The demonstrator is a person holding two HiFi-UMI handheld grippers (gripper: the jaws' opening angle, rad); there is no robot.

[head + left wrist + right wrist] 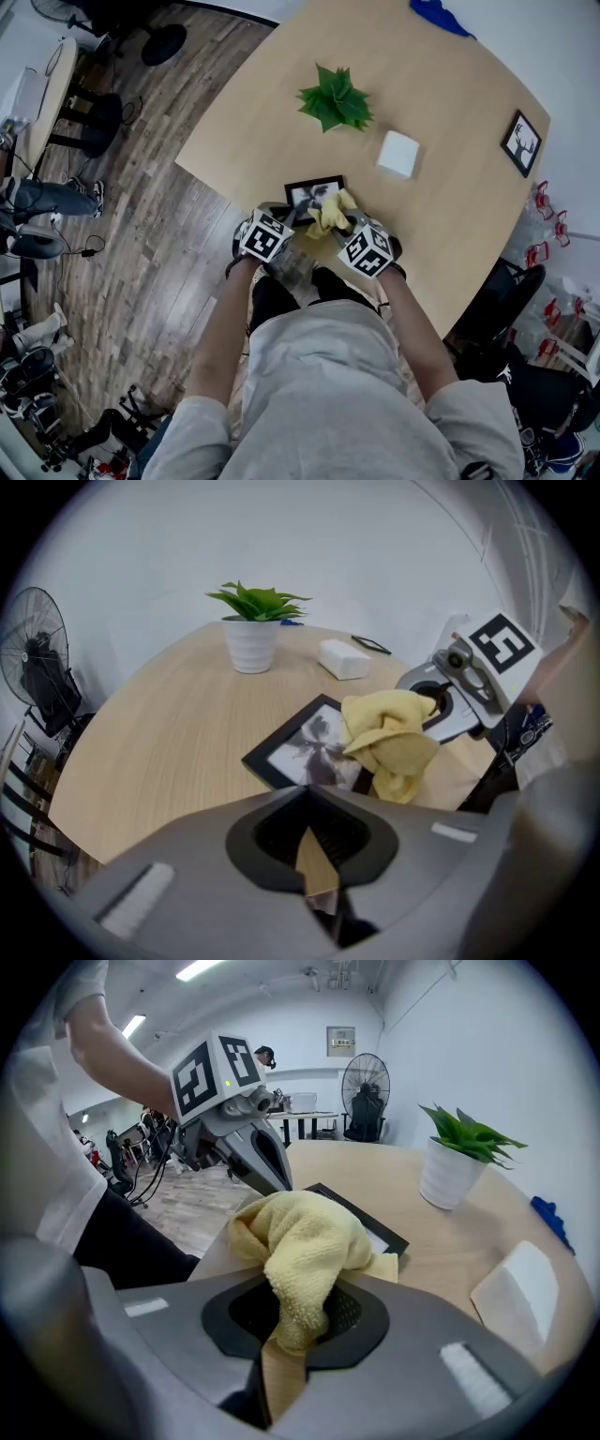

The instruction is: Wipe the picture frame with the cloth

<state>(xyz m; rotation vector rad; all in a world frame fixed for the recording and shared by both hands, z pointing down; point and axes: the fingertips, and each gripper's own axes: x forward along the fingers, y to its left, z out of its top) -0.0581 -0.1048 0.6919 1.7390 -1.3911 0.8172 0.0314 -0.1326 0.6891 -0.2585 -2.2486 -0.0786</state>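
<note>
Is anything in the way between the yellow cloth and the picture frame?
No, nothing visible. The cloth, pinched by the right gripper, lies right over a corner of the frame. The plant and white box stand farther back, out of the way.
</note>
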